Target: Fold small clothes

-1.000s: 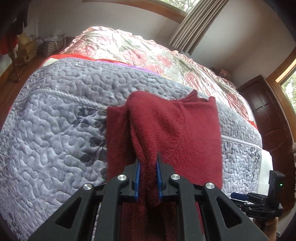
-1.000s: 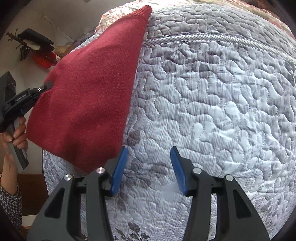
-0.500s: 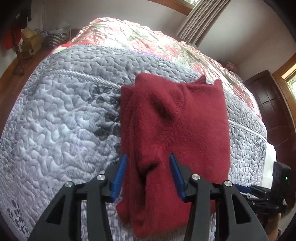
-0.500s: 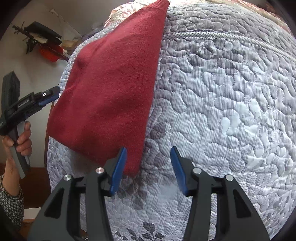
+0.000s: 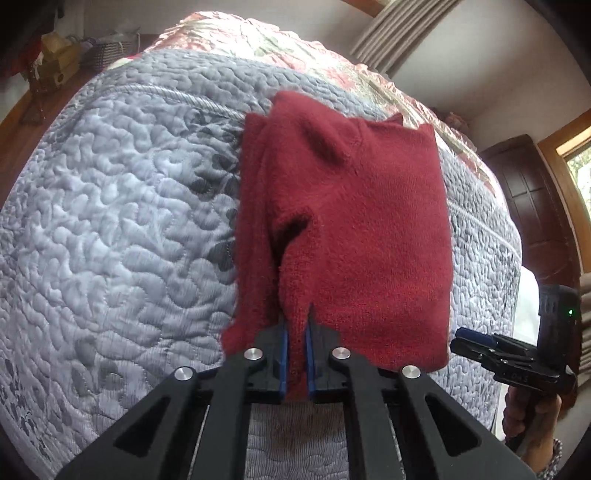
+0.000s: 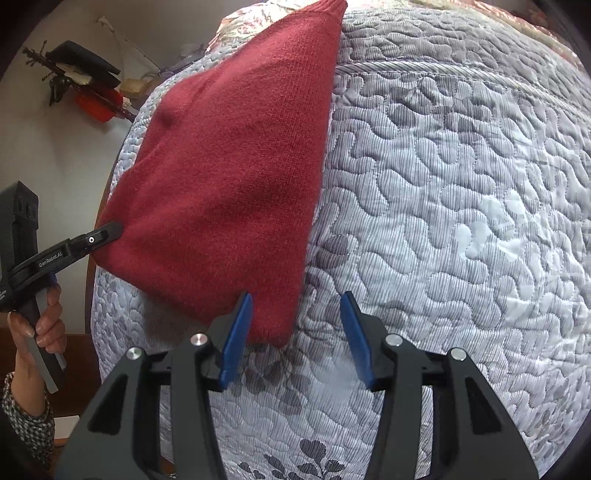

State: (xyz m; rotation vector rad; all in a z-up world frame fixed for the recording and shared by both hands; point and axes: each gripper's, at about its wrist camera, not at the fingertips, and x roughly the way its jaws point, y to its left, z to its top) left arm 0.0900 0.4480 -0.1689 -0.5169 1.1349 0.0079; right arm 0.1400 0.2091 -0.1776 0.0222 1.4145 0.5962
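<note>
A dark red knitted sweater [image 5: 362, 229] lies folded into a rough rectangle on the bed's grey quilted bedspread [image 5: 118, 229], close to the bed's near edge; in the left wrist view its collar end points toward the far side, where a pink floral quilt [image 5: 258, 40] covers the rest of the bed. Your left gripper [image 5: 295, 347] has its blue-padded fingers drawn close together, pinching a raised fold of the sweater at its near left edge; the cloth stands up between the pads while the rest stays flat. Your right gripper [image 6: 297, 332] hovers over the bedspread with its fingers spread wide and nothing between them; its left pad sits just beside the sweater's near right corner, and whether it touches the knit cannot be told. From the right wrist view you see the left gripper's tip [image 6: 107, 232] meeting the sweater's left edge, your left hand [image 6: 40, 325] wrapped around its handle, a checked sleeve [image 6: 26, 424] at the wrist. From the left wrist view your right gripper shows at the bed's right edge, beside a dark wooden door [image 5: 535, 206]; grey curtains [image 5: 399, 33] hang at the far wall.
</note>
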